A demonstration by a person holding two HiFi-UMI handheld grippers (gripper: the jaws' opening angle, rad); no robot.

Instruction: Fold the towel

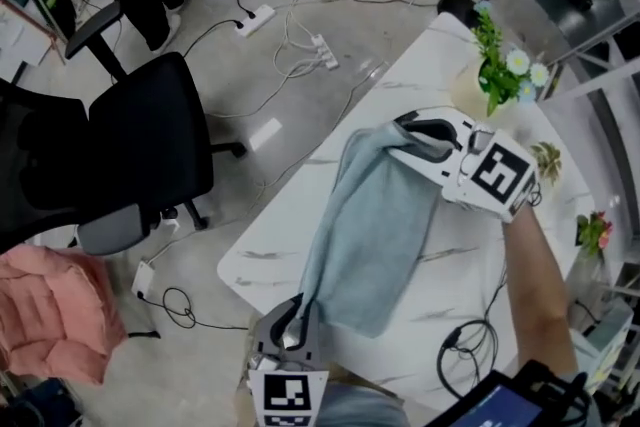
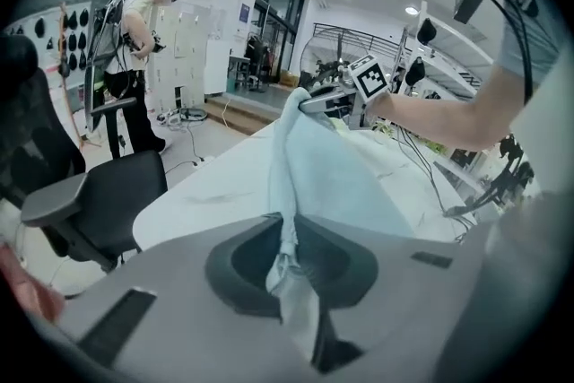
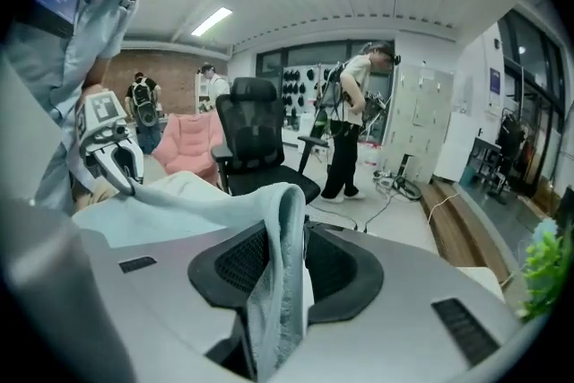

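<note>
– White marble table [image 1: 265, 260] under me, grey floor with cables and an office chair [image 1: 150, 145] off to one side. The towel [image 1: 375, 235] is laid lengthwise across that table.
– And you've got hold of it?
– At both ends of one long edge. My left tool [image 1: 295, 313] is clamped on the near corner, with the cloth bunched tight between its jaws. My right tool [image 1: 408, 141] has the far corner pinched the same way, a fold of it draped over and down through the jaws.
– So how far along are you?
– Early, I'd say. That edge is raised off the table between the two tools while the rest lies flat. No finished fold shows yet, as far as I can tell.
– What's left?
– Carry the raised edge across, lay it on the opposite edge and let go. Then probably fold it once more the short way.
</note>
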